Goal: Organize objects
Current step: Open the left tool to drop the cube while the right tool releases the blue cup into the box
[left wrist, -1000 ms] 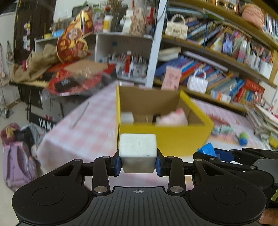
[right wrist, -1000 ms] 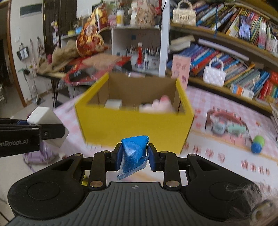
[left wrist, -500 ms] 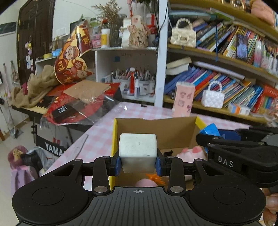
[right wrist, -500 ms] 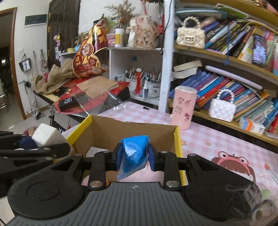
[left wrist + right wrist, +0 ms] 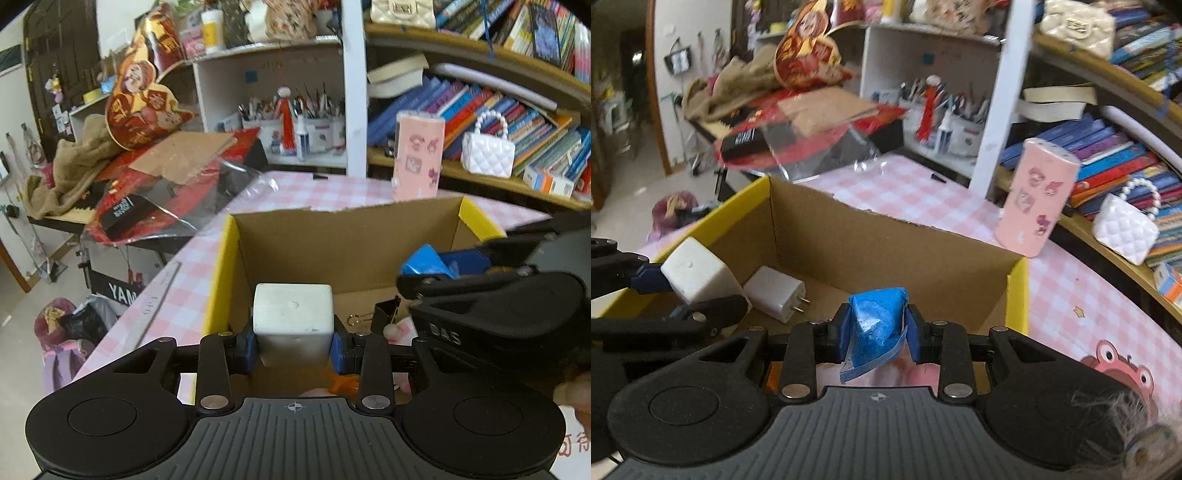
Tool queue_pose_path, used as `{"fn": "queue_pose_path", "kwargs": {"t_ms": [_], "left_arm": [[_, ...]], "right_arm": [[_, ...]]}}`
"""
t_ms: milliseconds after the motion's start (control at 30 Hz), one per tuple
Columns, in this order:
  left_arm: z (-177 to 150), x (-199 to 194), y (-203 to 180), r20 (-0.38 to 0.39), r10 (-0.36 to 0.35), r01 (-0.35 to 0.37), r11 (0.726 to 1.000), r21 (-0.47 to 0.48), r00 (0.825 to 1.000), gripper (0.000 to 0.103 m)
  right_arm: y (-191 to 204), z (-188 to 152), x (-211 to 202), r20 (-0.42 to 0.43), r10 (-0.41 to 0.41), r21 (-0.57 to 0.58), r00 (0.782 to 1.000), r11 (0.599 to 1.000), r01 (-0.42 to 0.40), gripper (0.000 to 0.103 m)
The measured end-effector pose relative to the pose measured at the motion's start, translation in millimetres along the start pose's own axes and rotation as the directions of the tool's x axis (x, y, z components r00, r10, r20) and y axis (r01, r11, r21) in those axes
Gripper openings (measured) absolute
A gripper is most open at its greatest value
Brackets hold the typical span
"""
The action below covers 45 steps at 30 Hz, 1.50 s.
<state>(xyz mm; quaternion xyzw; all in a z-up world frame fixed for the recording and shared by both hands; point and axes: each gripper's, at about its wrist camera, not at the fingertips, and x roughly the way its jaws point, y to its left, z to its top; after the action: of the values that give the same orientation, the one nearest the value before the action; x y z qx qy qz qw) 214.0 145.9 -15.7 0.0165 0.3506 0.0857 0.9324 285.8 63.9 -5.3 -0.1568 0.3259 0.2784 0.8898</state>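
Poised over the open cardboard box [image 5: 1017,291] for dropping, the left gripper [image 5: 293,347] clamps a white cube [image 5: 293,317]; the right gripper [image 5: 875,334] pinches a blue packet [image 5: 875,325].

Pink tin [image 5: 1036,203] beside white handbag [image 5: 1126,229]

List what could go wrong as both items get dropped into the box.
1. The left tongs and right tongs hang side by side over the box; they could bump on release.
2. The white cube may land on the charger lying below it.
3. The blue packet looks soft and crumpled, so it might cling to a pad instead of falling.
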Motion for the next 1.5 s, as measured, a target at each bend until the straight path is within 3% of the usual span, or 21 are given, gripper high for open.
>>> {"fn": "queue_pose_path", "kwargs": {"t_ms": [233, 533, 767, 933, 1067, 1333, 1500], "left_arm": [[-1, 13, -4, -0.045, 0.015, -0.015, 1.0, 0.003, 0.999, 0.035], [1, 13, -2, -0.048, 0.011, -0.011, 1.0, -0.013, 0.999, 0.039], [3, -5, 8, 0.017, 0.003, -0.002, 0.999, -0.044, 1.0, 0.066], [5, -31, 12, 0.082, -0.019, 0.024, 0.998, -0.059, 0.996, 0.07], [3, -53, 18, 0.13, -0.024, 0.034, 0.997, -0.076, 0.991, 0.08], [-14, -87, 34, 0.171, -0.023, 0.043, 0.993, -0.113, 0.985, 0.083], [-31, -99, 42, 0.159, -0.029, 0.049, 0.991, -0.122, 0.987, 0.084]], "right_arm": [[-4, 5, 22, -0.138, 0.063, 0.008, 0.988, 0.998, -0.062, 0.028], [-7, 4, 24, -0.154, 0.057, 0.038, 0.986, 0.998, -0.052, 0.03], [-15, 1, 6, -0.054, 0.025, 0.098, 0.998, 0.995, -0.02, 0.035], [-18, -1, -26, 0.044, -0.024, 0.162, 0.999, 0.987, 0.017, 0.035], [-16, -6, -55, 0.118, -0.069, 0.196, 0.991, 0.98, 0.045, 0.035], [1, -28, -106, 0.208, -0.151, 0.237, 0.966, 0.966, 0.099, 0.04], [16, -47, -123, 0.201, -0.18, 0.265, 0.963, 0.956, 0.123, 0.041]]}}
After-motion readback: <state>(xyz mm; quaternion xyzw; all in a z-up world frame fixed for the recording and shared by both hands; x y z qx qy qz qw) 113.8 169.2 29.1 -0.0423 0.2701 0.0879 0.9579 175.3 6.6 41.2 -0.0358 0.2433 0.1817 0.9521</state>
